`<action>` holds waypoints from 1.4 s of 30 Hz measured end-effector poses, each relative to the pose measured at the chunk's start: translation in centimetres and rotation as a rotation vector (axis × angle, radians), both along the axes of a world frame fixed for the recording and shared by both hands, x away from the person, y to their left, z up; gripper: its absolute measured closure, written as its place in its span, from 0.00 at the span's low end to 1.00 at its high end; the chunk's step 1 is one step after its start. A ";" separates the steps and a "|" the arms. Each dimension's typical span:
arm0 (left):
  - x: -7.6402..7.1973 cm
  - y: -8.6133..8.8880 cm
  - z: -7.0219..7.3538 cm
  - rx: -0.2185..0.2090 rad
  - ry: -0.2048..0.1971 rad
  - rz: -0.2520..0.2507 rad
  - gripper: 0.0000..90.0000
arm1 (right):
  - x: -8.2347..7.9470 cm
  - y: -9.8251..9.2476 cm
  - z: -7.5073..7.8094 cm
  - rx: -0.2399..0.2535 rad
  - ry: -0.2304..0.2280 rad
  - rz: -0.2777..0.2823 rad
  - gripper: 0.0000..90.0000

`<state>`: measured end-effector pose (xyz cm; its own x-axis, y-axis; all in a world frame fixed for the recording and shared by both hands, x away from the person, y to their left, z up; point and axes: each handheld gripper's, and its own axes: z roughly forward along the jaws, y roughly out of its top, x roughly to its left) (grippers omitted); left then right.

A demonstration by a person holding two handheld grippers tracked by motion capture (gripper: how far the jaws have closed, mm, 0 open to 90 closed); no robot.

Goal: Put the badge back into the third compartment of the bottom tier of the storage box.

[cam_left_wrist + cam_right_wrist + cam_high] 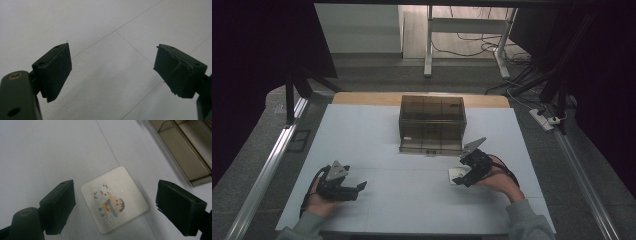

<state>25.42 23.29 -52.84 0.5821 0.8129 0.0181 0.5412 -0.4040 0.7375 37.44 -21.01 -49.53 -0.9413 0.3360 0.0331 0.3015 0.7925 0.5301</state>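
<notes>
White paper covers the table (412,200), and at its near left the left tongs (360,186) rest with jaws wide apart and nothing between them. They can stay put. Far of centre stands a smoky clear box (432,125) with its near side open. Just near of its right corner lies the flat square card (114,199), printed with a cartoon figure, flat on the paper. The right tongs (463,181) hang over the card, jaws spread wide, one to each side of it and not touching. A flat card is hard to pinch from above, so it seems best to tilt the tongs, slide one jaw under an edge, then close gently on opposite edges.
</notes>
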 end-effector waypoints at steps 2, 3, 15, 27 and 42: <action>0.0 0.0 0.0 0.000 0.000 -0.001 0.16 | 0.0 0.2 -0.1 -0.003 -0.002 0.012 0.18; 0.0 0.0 0.0 0.002 0.001 -0.001 0.16 | 0.0 0.3 -0.1 -0.006 -0.006 0.021 0.17; 0.0 -0.2 -0.1 0.012 0.004 -0.007 0.16 | 0.3 0.8 -1.1 -0.036 0.003 0.064 0.16; 0.1 -0.2 -0.2 0.016 0.006 -0.009 0.16 | 0.4 0.9 -1.7 -0.061 0.004 0.073 0.15; 0.1 -0.2 -0.2 0.014 0.006 -0.008 0.16 | 0.2 0.8 -1.8 -0.070 -0.045 0.106 0.22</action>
<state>25.50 23.13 -53.05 0.5885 0.8081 0.0258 0.5426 -0.4183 0.7284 37.60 -20.26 -51.30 -0.9717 0.2342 -0.0305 0.1907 0.8544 0.4834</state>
